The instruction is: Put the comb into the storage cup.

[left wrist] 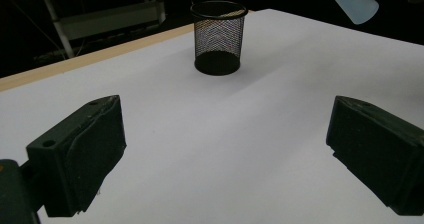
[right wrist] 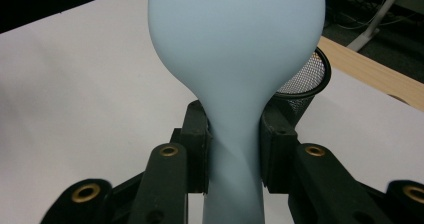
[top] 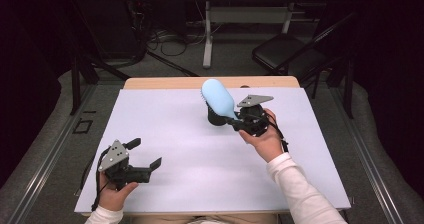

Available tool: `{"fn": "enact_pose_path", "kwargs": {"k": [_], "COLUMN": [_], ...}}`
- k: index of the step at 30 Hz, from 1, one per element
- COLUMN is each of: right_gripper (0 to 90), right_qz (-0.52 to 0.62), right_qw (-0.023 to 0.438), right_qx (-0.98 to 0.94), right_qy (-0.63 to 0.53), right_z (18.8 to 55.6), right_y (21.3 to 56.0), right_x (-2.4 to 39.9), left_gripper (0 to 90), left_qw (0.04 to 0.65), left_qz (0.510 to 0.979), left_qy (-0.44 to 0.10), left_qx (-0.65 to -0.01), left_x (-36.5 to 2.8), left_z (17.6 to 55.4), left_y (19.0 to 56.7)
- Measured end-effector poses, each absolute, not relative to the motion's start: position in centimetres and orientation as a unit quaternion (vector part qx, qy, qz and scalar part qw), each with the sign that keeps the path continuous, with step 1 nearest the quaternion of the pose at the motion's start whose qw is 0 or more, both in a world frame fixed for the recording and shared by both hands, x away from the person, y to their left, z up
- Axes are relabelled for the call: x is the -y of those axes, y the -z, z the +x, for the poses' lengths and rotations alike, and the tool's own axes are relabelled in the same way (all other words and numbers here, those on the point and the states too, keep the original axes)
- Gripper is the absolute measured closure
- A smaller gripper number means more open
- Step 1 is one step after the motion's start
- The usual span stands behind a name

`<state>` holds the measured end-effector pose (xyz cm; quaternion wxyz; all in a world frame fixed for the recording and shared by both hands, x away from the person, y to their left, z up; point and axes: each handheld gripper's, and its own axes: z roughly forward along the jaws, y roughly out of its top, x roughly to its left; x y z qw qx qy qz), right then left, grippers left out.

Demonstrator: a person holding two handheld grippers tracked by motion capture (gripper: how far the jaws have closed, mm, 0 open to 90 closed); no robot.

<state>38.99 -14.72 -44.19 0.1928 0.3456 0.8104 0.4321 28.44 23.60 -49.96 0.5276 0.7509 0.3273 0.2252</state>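
High view: the right gripper [top: 239, 120], right of the frame's centre, is clamped on the handle of a light blue hairbrush [top: 218, 97], whose broad head slants toward the upper left, above a black mesh cup [top: 216, 119]. The cup stands on the white table [top: 200, 169] just beneath the brush head, partly hidden by it. The left gripper [top: 145, 154], at the lower left, is held just above the table with its jaws spread apart and nothing between them.

Left gripper view: both black jaws stand wide at the bottom corners; the mesh cup [left wrist: 218, 37] stands upright at upper centre, and the brush handle's end [left wrist: 352, 1] enters at the upper right.

Right gripper view: the two jaws press the narrow neck of the hairbrush [right wrist: 235, 69] from both sides at lower centre; the cup's rim [right wrist: 312, 79] shows behind it at right.
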Motion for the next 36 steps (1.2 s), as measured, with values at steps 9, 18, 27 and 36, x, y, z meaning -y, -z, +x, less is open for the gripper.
{"fn": "enact_pose_path", "kwargs": {"k": [9, 18, 27, 36], "right_gripper": [69.6, 69.5, 69.6, 69.5], "right_qz": [0.339, 0.334, 0.334, 0.335], "right_qw": [0.205, 0.212, 0.209, 0.214], "right_qx": [-0.801, -0.793, -0.783, -0.777], "right_qy": [-0.449, -0.463, -0.481, -0.489], "right_z": [38.6, 38.1, 37.9, 37.8], "right_y": [44.0, 44.0, 43.7, 43.4], "right_x": [14.6, 14.3, 14.3, 14.4], "left_gripper": [2.5, 2.5, 2.5, 2.5], "left_qw": [0.527, 0.523, 0.525, 0.525], "left_qz": [0.749, 0.738, 0.732, 0.731], "left_qy": [-0.225, -0.218, -0.209, -0.200], "left_qx": [-0.333, -0.366, -0.381, -0.387], "left_x": [-23.5, -23.7, -23.8, -23.3], "left_z": [28.7, 29.6, 30.1, 30.9], "left_y": [50.1, 49.9, 49.7, 48.8]}}
